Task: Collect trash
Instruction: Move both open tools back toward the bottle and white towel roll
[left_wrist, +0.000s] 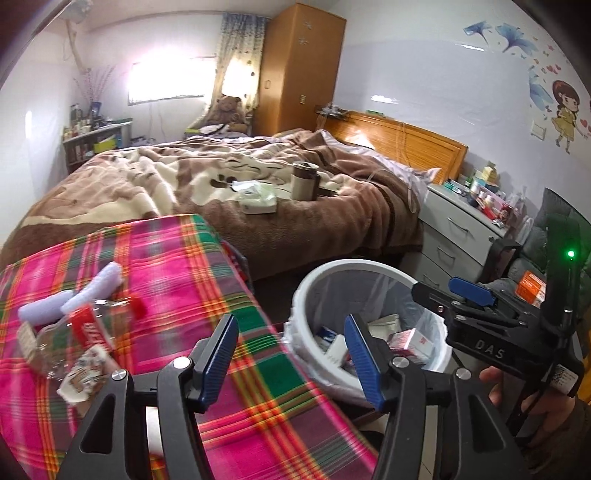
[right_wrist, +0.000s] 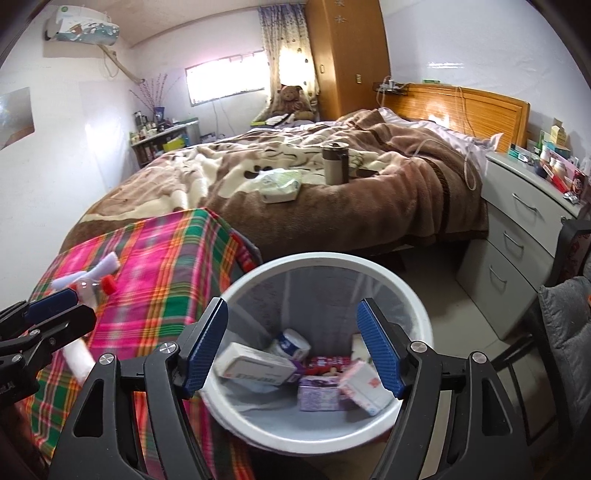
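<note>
From the left wrist view, the left gripper (left_wrist: 291, 354) hangs with its fingers (left_wrist: 218, 354) parted and nothing between them, straddling the edge of the plaid-covered surface (left_wrist: 184, 266) and the rim of the white bin (left_wrist: 306, 280). Trash left to collect lies at the near-left end of that surface: a clear plastic bottle (left_wrist: 70, 332) with a red cap, a pale rolled cloth (left_wrist: 74, 295) and a crumpled wrapper (left_wrist: 88, 373), all close together. Reaching for the bottle could go badly, I judge, because it is smooth and round and may roll or squirt out of the pads, and the wrapper just beside it could be swept off the edge. From the right wrist view, the right gripper (right_wrist: 293, 350) hovers over the bin's mouth, fingers (right_wrist: 376, 354) spread wide and holding nothing; cartons (right_wrist: 255, 365) already lie inside. The left gripper's frame shows at the left edge, so the two tools may collide if both swing toward the surface, or one may knock the bin.
</note>
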